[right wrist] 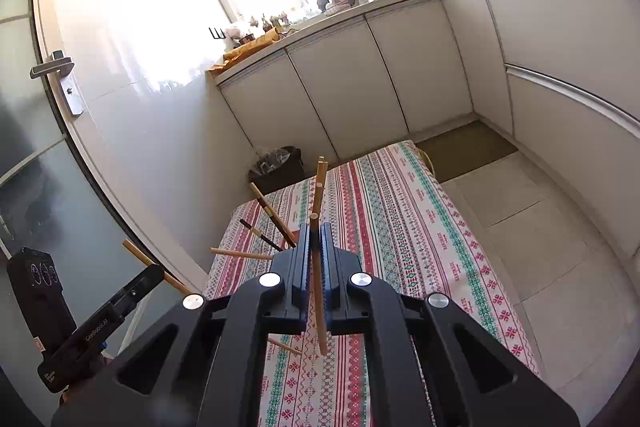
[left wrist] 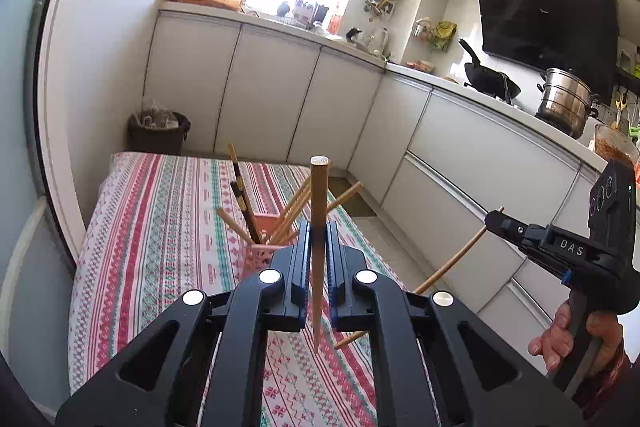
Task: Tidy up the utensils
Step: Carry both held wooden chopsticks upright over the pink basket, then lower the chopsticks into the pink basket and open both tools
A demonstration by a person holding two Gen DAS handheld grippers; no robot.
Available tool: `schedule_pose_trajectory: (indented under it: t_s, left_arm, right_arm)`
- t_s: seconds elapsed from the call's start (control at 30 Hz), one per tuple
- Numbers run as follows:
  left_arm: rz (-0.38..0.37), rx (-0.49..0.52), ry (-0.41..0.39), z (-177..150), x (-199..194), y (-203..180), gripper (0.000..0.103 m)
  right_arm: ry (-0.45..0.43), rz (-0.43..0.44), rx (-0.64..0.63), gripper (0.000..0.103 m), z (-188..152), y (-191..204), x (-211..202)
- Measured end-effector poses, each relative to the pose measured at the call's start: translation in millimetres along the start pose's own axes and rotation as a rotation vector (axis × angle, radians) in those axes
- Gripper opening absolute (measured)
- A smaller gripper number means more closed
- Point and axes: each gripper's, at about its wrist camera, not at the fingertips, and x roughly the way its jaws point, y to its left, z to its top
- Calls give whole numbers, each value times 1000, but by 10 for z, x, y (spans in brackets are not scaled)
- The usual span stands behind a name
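While two grippers are seen above the striped tablecloth [left wrist: 160, 227], one wooden chopstick is pinched in each. The left gripper [left wrist: 318, 255] is pressed onto a chopstick [left wrist: 319, 211] held nearly upright, blunt end up, tapered tip down. The right gripper [right wrist: 316, 255] is clamped on another chopstick [right wrist: 318, 291], its long axis likewise near vertical and slightly tilted. About eight more chopsticks are fanned out of one pink basket [left wrist: 262, 259] on the cloth, just beyond the left gripper. Both grippers are held level, side by side, above the table.
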Motion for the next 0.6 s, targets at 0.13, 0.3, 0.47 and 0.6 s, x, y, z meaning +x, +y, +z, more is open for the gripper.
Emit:
schedule_pose_trajectory:
  t_s: [0.13,0.3,0.47,0.6]
  left_arm:
    - [44,17,-60,238,34,-63,6]
    - [106,67,-123,585,224,-149,6]
    - [156,104,-144,781,528,-130,6]
    - [197,108,-160,838,749,-62,6]
  right_arm:
    - [-41,9,2,5,191,7,17]
    - [-99,38,2,5,456,45,71]
    - [-125,60,-8,5,630,90,195]
    - [-130,73,-13,5,689,109,317]
